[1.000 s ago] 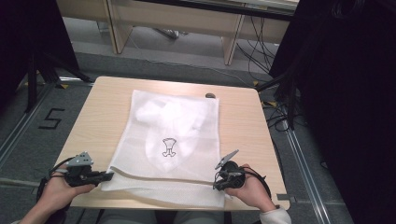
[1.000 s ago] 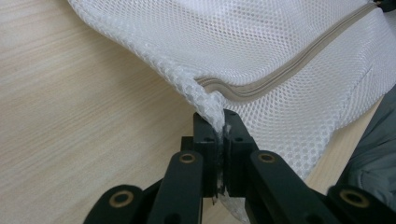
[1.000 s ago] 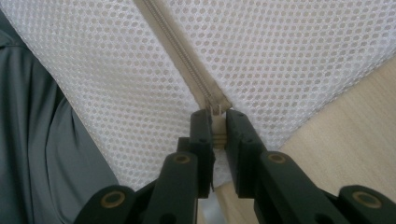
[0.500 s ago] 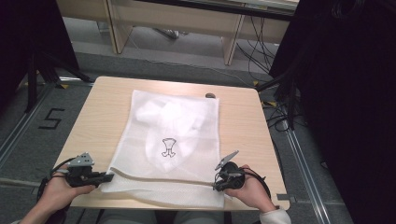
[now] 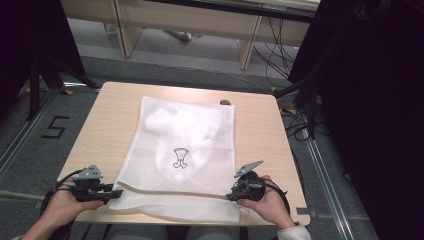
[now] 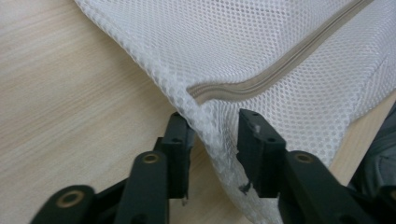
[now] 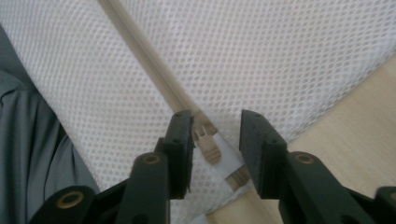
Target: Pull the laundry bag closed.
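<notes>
A white mesh laundry bag [image 5: 150,165] lies flat on the wooden table [image 5: 110,115], with a white garment [image 5: 185,127] bearing a black drawing inside it. A beige zipper [image 5: 170,192] runs across its near end. My left gripper [image 5: 117,192] is at the bag's near left corner. Its jaws have just been opening, and a fold of mesh [image 6: 210,135] by the zipper's end [image 6: 275,70] lies loose between them [image 6: 212,128]. My right gripper [image 5: 231,196] is at the near right corner. Its jaws have also just been opening, with the zipper pull [image 7: 209,144] between them [image 7: 215,126], unpressed.
A small dark object [image 5: 225,102] sits at the table's far edge. The bag's near end hangs over the front edge above the person's grey trousers [image 7: 28,140]. Cables and furniture legs lie beyond the table, and a black curtain [image 5: 370,100] stands at the right.
Both grippers' jaws stand wider apart than in the earlier frames. The hands and the bag have kept their places.
</notes>
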`<state>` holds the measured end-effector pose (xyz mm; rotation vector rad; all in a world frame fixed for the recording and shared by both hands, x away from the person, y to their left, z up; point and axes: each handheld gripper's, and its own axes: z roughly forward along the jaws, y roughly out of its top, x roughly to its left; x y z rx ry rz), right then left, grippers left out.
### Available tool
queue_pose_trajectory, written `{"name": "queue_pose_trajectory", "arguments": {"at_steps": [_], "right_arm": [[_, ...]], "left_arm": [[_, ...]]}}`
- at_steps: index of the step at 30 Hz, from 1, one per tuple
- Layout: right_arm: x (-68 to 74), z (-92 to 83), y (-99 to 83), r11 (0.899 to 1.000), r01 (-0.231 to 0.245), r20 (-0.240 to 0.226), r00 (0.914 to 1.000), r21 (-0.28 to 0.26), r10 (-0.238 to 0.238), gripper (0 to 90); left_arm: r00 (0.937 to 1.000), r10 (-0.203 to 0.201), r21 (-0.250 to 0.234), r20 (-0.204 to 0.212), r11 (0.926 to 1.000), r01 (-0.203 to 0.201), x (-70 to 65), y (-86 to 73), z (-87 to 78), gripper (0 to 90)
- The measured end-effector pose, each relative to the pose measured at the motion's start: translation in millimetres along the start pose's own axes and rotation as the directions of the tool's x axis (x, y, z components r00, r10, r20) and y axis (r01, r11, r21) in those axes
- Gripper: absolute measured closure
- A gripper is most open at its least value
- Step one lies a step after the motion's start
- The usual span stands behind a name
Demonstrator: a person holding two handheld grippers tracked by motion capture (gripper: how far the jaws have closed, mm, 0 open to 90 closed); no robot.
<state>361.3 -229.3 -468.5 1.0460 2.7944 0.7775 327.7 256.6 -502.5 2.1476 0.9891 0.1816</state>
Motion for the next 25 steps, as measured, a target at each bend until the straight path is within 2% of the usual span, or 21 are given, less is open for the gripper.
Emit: {"name": "queue_pose_trajectory", "arguments": {"at_steps": [2,4,5,6,7,8,9,10,11,12,13,14,15,17,18,19,20,21,22,23,25], "right_arm": [[-1.2,-1.0,0.0,1.000,-0.018,0.007,0.9998,-0.014,0.018,58.9],[-2.6,-1.3,0.1,1.000,-0.016,0.016,0.9997,-0.023,0.016,57.7],[-1.6,-1.5,0.0,0.999,-0.039,0.014,0.9991,-0.031,0.040,56.5],[-4.2,-2.3,0.4,0.998,-0.031,0.024,0.9992,-0.055,0.033,54.9],[-4.2,-2.3,0.4,0.998,-0.031,0.024,0.9992,-0.055,0.033,54.9],[-4.0,0.9,0.2,0.995,-0.032,0.026,0.9990,-0.097,0.035,54.2],[-5.4,-3.1,1.2,0.996,-0.035,0.040,0.9985,-0.079,0.038,51.7],[-5.4,-3.1,1.2,0.996,-0.035,0.040,0.9985,-0.079,0.038,51.7],[-5.6,-4.4,1.6,0.994,-0.063,0.040,0.9970,-0.087,0.066,48.7],[-5.6,-4.4,1.6,0.994,-0.063,0.040,0.9970,-0.087,0.066,48.7],[-8.2,-3.4,1.0,0.994,-0.034,0.062,0.9972,-0.107,0.041,47.6],[-10.2,-1.0,0.5,0.989,-0.027,0.077,0.9963,-0.148,0.039,46.7],[-12.7,-1.6,0.1,0.985,-0.029,0.083,0.9956,-0.170,0.044,44.8],[-13.7,-5.0,0.4,0.988,-0.037,0.082,0.9954,-0.150,0.050,44.0],[-14.2,-2.6,-0.2,0.982,-0.053,0.098,0.9926,-0.182,0.072,43.2],[-13.7,-6.8,0.4,0.985,-0.077,0.085,0.9922,-0.153,0.091,42.4],[-14.6,-5.1,-0.1,0.982,-0.083,0.094,0.9905,-0.172,0.100,41.6],[-16.7,-2.1,-0.9,0.978,-0.062,0.114,0.9897,-0.198,0.086,40.8],[-16.6,-3.1,-0.7,0.979,-0.069,0.108,0.9900,-0.190,0.091,40.2],[-16.6,-5.1,-0.8,0.981,-0.089,0.102,0.9890,-0.173,0.107,38.7],[-17.8,-6.2,-0.7,0.982,-0.085,0.105,0.9890,-0.168,0.104,38.4]], "left_arm": [[0.9999,0.003,-0.004,-0.016,1.0000,-0.003,-0.4,-0.7,0.3,53.1],[0.9999,0.006,-0.012,-0.012,0.9999,-0.006,0.5,-0.9,0.7,49.8],[0.9995,-0.027,-0.051,-0.014,0.9984,0.027,-1.8,-0.9,2.6,47.0],[0.9992,0.023,-0.049,-0.032,0.9985,-0.025,0.1,-0.2,-1.0,43.0],[0.9992,0.023,-0.049,-0.032,0.9985,-0.025,0.1,-0.2,-1.0,41.6],[0.9995,0.005,-0.076,-0.033,0.9971,-0.008,-1.1,-0.3,-1.3,41.6],[0.9997,-0.001,-0.076,-0.023,0.9971,-0.001,-0.5,0.0,-2.8,39.1],[0.9993,-0.001,-0.103,-0.037,0.9947,-0.003,-0.6,-0.3,-2.7,39.1],[0.9979,0.036,-0.097,-0.053,0.9944,-0.041,1.4,0.1,-4.9,36.4],[0.9977,0.014,-0.117,-0.067,0.9930,-0.021,0.7,-0.3,-4.6,36.4],[0.9974,-0.003,-0.134,-0.072,0.9909,-0.007,0.7,0.2,-4.7,35.0],[0.9964,0.002,-0.134,-0.085,0.9909,-0.013,1.9,0.4,-6.2,33.0],[0.9962,-0.004,-0.163,-0.087,0.9865,-0.010,2.0,0.3,-4.8,31.0],[0.9965,-0.017,-0.155,-0.082,0.9880,0.004,1.6,0.3,-5.1,30.4],[0.9967,-0.005,-0.148,-0.081,0.9889,-0.007,1.9,0.8,-6.0,30.1],[0.9961,0.007,-0.157,-0.088,0.9873,-0.021,1.9,1.1,-5.9,29.9],[0.9961,0.018,-0.151,-0.086,0.9880,-0.031,2.5,1.4,-6.8,29.8],[0.9953,0.029,-0.149,-0.093,0.9879,-0.042,2.8,1.3,-7.7,29.8],[0.9964,0.024,-0.144,-0.081,0.9890,-0.035,2.6,2.5,-8.2,29.9],[0.9967,0.005,-0.167,-0.081,0.9858,-0.019,1.1,2.6,-6.9,30.5],[0.9964,0.006,-0.177,-0.085,0.9840,-0.021,0.4,3.2,-7.0,30.7]]}}
